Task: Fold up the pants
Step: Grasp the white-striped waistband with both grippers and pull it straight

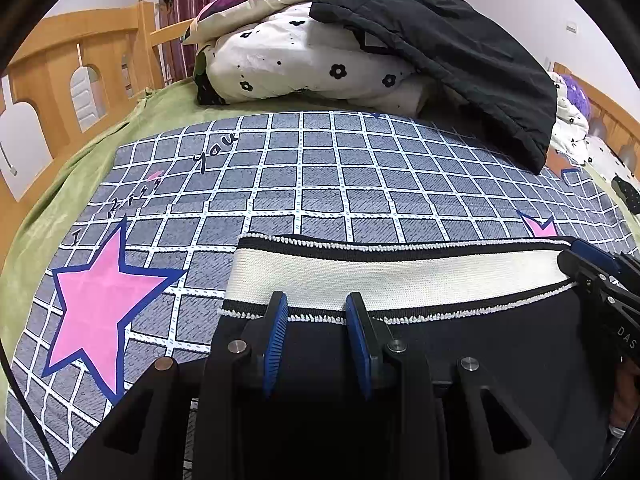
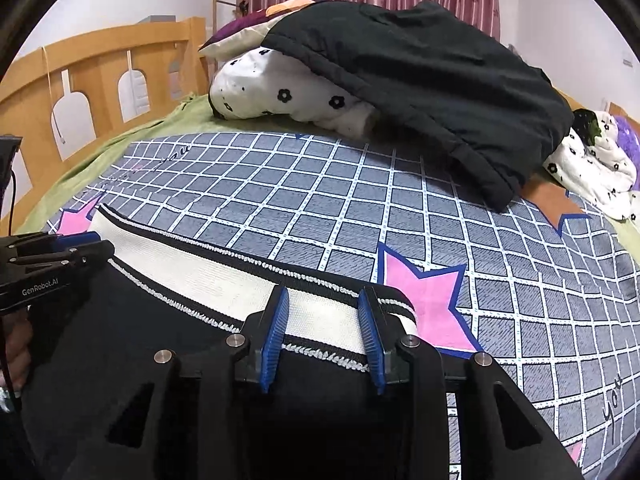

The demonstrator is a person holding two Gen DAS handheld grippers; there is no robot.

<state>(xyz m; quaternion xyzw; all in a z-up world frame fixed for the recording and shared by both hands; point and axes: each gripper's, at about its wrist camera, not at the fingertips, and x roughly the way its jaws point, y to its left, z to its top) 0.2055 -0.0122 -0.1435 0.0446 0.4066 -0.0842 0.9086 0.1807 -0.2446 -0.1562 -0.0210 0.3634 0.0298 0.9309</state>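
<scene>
Black pants (image 1: 480, 344) with a broad white waistband (image 1: 400, 276) edged in black and white trim lie flat on the checked blanket. My left gripper (image 1: 316, 306) stands over the waistband's lower trim near its left end, blue pads apart, the cloth running flat and unpinched between them. Its fingers (image 2: 80, 246) show side-on in the right wrist view. My right gripper (image 2: 324, 300) sits at the right end of the waistband (image 2: 200, 276), also open with flat cloth between the pads. It appears at the right edge of the left wrist view (image 1: 588, 260).
The grey checked blanket (image 1: 320, 176) with pink stars covers a green sheet (image 1: 52, 200). Behind it, a black jacket (image 1: 460, 52) drapes over a folded flowered quilt (image 1: 300, 64). A wooden bed rail (image 1: 52, 64) runs along the left. More flowered bedding (image 2: 592, 168) lies far right.
</scene>
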